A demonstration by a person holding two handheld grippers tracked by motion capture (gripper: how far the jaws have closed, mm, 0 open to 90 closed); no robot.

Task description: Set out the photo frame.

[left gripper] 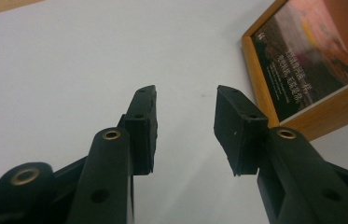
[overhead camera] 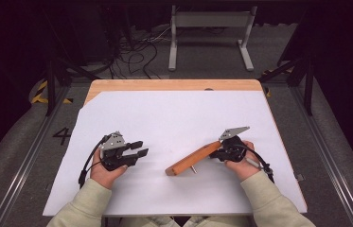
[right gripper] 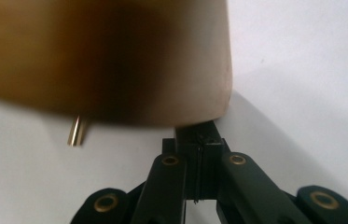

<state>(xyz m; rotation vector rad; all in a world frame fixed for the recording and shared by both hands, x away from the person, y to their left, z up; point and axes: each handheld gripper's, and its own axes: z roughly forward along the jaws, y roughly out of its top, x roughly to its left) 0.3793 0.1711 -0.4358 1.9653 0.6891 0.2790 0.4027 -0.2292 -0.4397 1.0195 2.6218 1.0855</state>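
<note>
A wooden picture frame (overhead camera: 193,159) stands tilted on its edge on the white sheet (overhead camera: 174,113), right of centre. My right gripper (overhead camera: 219,150) is shut on its right end. In the right gripper view the jaws (right gripper: 198,140) are pressed together under the frame's brown back (right gripper: 106,56), and a small brass peg (right gripper: 76,130) sticks out of it. My left gripper (overhead camera: 141,147) rests open at the left, apart from the frame, with nothing between its jaws (left gripper: 185,100). Its own view shows the frame's wooden border (left gripper: 255,84) and printed picture (left gripper: 311,60) at the upper right.
The white sheet covers most of a wooden table, whose bare strip (overhead camera: 174,85) shows along the far edge. On the floor beyond stand a grey metal stand (overhead camera: 209,28) and loose cables (overhead camera: 136,52). A person's sleeves come in from the bottom.
</note>
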